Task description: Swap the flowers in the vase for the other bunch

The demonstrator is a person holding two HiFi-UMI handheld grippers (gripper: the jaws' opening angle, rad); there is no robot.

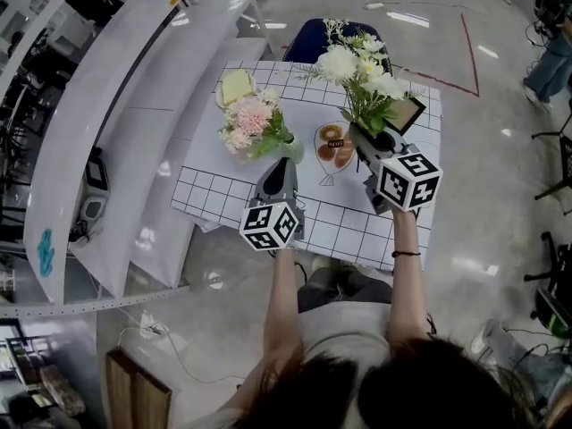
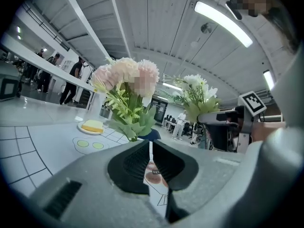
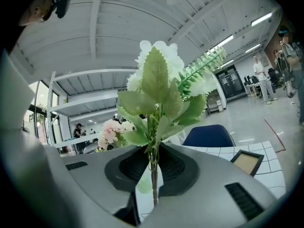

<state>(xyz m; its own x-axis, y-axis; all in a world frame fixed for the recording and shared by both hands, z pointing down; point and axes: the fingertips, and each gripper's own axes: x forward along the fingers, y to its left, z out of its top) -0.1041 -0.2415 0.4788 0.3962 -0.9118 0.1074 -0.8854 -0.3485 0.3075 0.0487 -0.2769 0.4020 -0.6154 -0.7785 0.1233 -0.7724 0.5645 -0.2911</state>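
A bunch of pink flowers (image 1: 250, 121) (image 2: 124, 77) stands in a pale green vase (image 1: 292, 150) on the checked tablecloth (image 1: 223, 195). My left gripper (image 1: 280, 164) (image 2: 148, 145) sits just in front of the vase, level, its jaws shut with nothing between them. The right gripper (image 1: 363, 139) (image 3: 153, 156) is shut on the stems of a bunch of white flowers with green leaves (image 1: 362, 71) (image 3: 161, 87). It holds that bunch upright above the table, to the right of the vase. In the left gripper view the white bunch (image 2: 197, 96) shows at the right.
A plate with a yellow cake (image 1: 235, 88) lies at the cloth's far left. Brown pastries (image 1: 336, 146) sit between the grippers, and a picture frame (image 1: 407, 113) at the right. A blue chair (image 1: 335, 32) stands behind the table, white curved shelves (image 1: 116, 132) to the left.
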